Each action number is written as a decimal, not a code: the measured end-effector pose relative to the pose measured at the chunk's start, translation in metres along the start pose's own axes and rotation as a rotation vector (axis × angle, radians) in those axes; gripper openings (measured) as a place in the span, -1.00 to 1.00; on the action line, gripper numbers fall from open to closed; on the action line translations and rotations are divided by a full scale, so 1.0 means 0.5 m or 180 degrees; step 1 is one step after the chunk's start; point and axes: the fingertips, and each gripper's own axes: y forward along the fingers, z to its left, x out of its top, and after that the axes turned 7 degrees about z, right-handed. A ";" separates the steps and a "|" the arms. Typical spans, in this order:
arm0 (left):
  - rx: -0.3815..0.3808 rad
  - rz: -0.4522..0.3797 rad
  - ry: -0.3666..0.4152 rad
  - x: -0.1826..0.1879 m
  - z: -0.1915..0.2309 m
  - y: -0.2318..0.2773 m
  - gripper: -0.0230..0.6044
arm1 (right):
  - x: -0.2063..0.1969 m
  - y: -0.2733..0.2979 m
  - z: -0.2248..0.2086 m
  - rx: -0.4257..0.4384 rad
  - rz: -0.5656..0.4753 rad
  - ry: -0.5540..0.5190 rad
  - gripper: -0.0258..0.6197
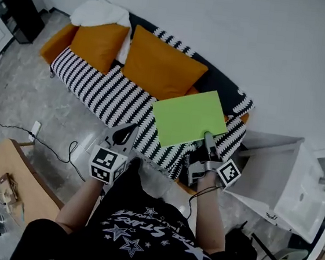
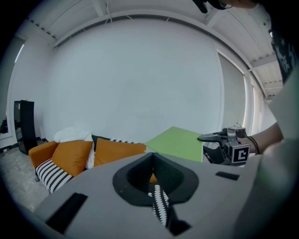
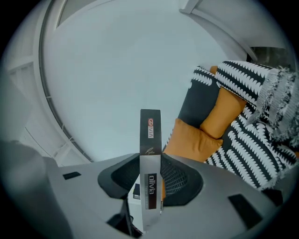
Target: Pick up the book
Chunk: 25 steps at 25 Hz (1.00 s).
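- The thin, flat green-covered book (image 1: 187, 117) is being held in the air by the right gripper (image 1: 208, 136). It is hanging over the right end of the black-and-white striped sofa (image 1: 97, 93), near the seat's front edge, and no part of it is seen resting on the fabric.
- The right gripper's jaws are being kept partly apart and clamped on the book's near edge, close to its right-hand corner. A printed strip of that edge is standing between the pads in the right gripper view.
- The left gripper (image 1: 130, 130) is being carried empty on the person's left, well apart from the book, with its jaws drawn together to a thin slit.
- The pick-up is being judged all but complete: the grasp is made and the book is clear of the seat. At most, steadying it and bringing it away is being left to do.
- The book is being kept level, cover facing up. Its long axis is running along the sofa's length, from the seat's middle toward the right armrest, and its short axis is pointing from the gripper toward the backrest and the orange square cushions (image 1: 161, 65).
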 end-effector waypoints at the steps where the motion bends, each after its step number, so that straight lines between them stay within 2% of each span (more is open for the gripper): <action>1: 0.0030 -0.0012 -0.0004 -0.006 -0.010 -0.015 -0.92 | -0.002 -0.013 0.005 0.0017 0.0027 -0.0031 -0.47; 6: 0.0193 -0.0066 0.0044 -0.033 -0.063 -0.077 -0.91 | -0.024 -0.076 0.028 0.0145 0.0191 -0.0101 -0.47; 13: 0.0287 -0.0111 0.0036 -0.086 -0.203 -0.156 -0.91 | -0.057 -0.224 0.024 0.0191 0.0419 -0.0163 -0.47; 20: 0.0387 -0.0106 -0.0054 -0.143 -0.346 -0.214 -0.91 | -0.040 -0.364 0.017 0.0159 0.0542 -0.0250 -0.47; 25: 0.0463 -0.0164 -0.0120 -0.151 -0.418 -0.250 -0.91 | -0.035 -0.435 0.017 0.0198 0.0614 -0.0275 -0.47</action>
